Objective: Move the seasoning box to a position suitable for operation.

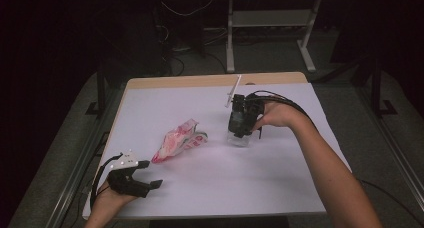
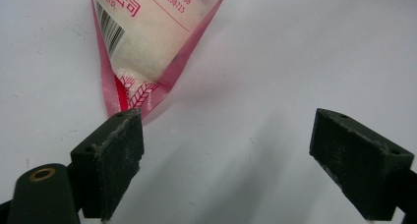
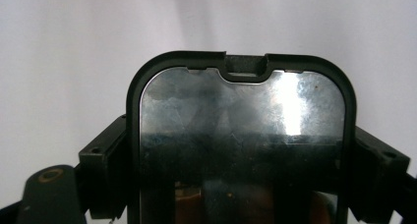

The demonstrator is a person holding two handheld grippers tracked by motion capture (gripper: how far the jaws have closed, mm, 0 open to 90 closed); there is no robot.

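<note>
A pink and white plastic bag (image 1: 175, 140) of white grains lies near the middle of the white table (image 1: 280, 188). My left gripper (image 1: 152, 174) rests at the front left, open and empty. In the left gripper view the bag's pointed corner (image 2: 133, 94) lies just beyond the left fingertip (image 2: 115, 155) of that gripper (image 2: 226, 155). My right gripper (image 1: 240, 132) points down at the right of centre, over a clear container (image 1: 240, 140). In the right gripper view its jaws (image 3: 241, 170) press on both sides of a black-rimmed shiny lid (image 3: 241, 116). Whether the clear container hangs from the lid I cannot tell.
A thin white stick-like thing (image 1: 233, 90) lies behind the right gripper, near the table's far edge (image 1: 215, 81). Beyond the table stand a white desk frame (image 1: 230, 43) and cables on the dark floor. Metal rails run along both sides of the table.
</note>
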